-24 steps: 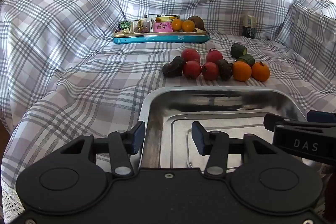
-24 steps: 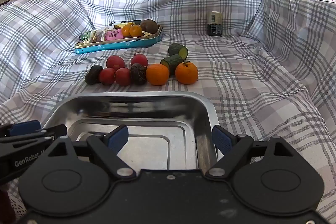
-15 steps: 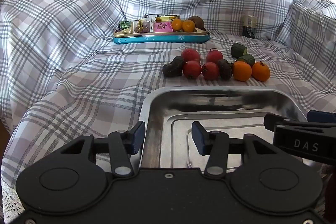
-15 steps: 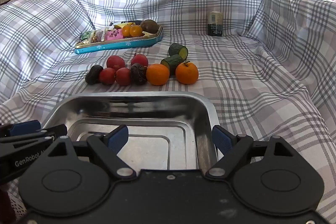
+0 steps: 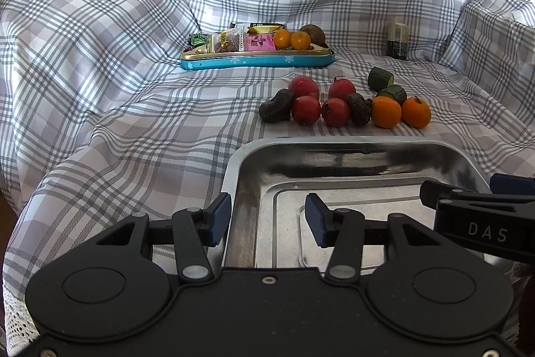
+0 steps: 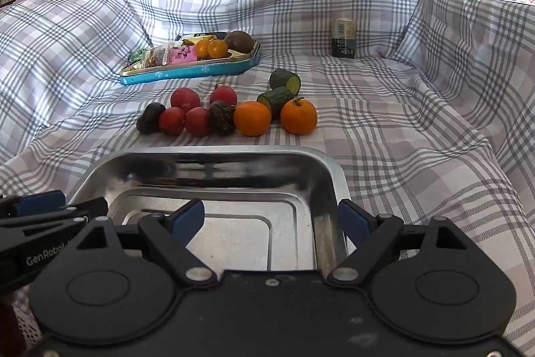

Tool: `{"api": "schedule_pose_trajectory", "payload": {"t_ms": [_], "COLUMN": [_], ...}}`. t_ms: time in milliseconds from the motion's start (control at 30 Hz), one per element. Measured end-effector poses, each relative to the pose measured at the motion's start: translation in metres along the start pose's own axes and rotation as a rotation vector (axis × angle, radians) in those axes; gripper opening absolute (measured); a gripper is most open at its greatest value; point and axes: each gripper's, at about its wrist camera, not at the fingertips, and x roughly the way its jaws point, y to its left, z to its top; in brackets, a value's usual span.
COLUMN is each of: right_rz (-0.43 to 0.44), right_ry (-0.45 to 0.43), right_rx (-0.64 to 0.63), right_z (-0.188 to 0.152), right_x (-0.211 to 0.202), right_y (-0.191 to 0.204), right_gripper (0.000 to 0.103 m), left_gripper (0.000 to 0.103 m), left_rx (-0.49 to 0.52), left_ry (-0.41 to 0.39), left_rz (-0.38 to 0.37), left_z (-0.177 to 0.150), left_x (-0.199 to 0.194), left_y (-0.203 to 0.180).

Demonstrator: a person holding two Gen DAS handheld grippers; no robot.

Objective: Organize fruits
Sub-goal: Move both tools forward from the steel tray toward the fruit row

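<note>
From the left wrist view, your left gripper (image 5: pixel 267 216) has its jaws spread and released, straddling the left wall of the steel tray (image 5: pixel 234 176), one pad outside on the plaid cloth (image 5: pixel 117 122), one inside over the bare tray floor. Nothing in the tray yet. The fruits (image 5: pixel 344 106) sit in a tight row just beyond the tray's far rim: dark ones, red ones, two oranges (image 5: pixel 386 112), with two cut cucumber pieces (image 5: pixel 381 78) behind. A blue tin (image 5: pixel 257 61) of snacks and small fruit sits farther back, a small jar (image 5: pixel 397 40) toward the far right corner. Over to the right wrist view: your right gripper (image 6: pixel 272 221) is also wide and released, straddling the tray's right wall, holding nothing. The near orange (image 6: pixel 252 117) and its neighbour (image 6: pixel 298 116) look like your easiest reach here. My call: lift clear of the rim first, go over it, then drop the jaws around one fruit from above. They're round and touching, so close gently and centred, or the neighbours may roll across the cloth.
</note>
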Motion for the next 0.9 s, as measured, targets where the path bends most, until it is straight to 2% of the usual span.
{"api": "schedule_pose_trajectory", "payload": {"t_ms": [367, 600, 833, 900], "right_rz": [0.005, -0.01, -0.011, -0.007], "right_ry": [0.002, -0.011, -0.032, -0.041], "right_rx": [-0.008, -0.008, -0.004, -0.011], "right_z": [0.0, 0.0, 0.0, 0.0], "right_x": [0.0, -0.003, -0.008, -0.01], "right_y": [-0.002, -0.001, -0.004, -0.004], "right_gripper": [0.09, 0.089, 0.089, 0.089], "left_gripper": [0.055, 0.055, 0.055, 0.055], "left_rx": [0.003, -0.03, -0.069, -0.052], "left_ry": [-0.004, -0.058, -0.026, -0.022], "left_rz": [0.01, 0.055, 0.032, 0.039], "left_z": [-0.001, 0.002, 0.007, 0.01], "left_x": [0.0, -0.009, -0.009, -0.009], "left_y": [0.001, 0.005, 0.009, 0.008]}}
